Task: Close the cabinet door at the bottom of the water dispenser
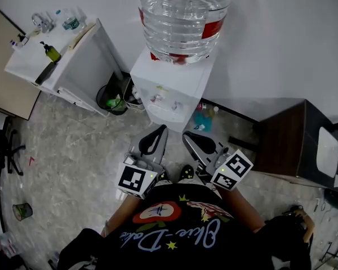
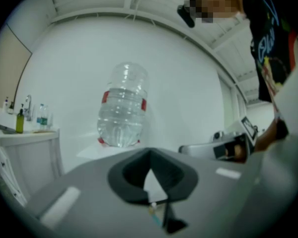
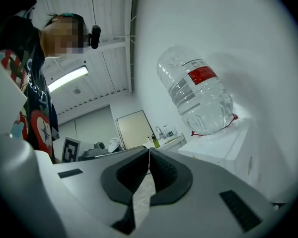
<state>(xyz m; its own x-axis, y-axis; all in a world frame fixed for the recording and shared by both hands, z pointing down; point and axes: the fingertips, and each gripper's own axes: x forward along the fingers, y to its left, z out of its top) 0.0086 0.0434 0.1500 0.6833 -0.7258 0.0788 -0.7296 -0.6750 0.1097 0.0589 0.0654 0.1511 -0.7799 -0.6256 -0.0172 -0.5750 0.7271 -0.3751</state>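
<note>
Left tongs (image 1: 160, 131) and right tongs (image 1: 188, 136), both closed and empty, hover before the water dispenser (image 1: 172, 91) topped by 1 bottle (image 1: 180, 16).

bottle (image 1: 183, 16): top cut by head view's upper edge | dispenser (image 1: 170, 89): lower front out of sight from above; behind left gripper (image 2: 150, 153) and right gripper (image 3: 149, 151) bodies in their views | counter (image 1: 28, 61) items: too small to tell | bin (image 1: 111, 99) contents: unclear | dark cabinet (image 1: 293, 139): cut by right edge
</note>
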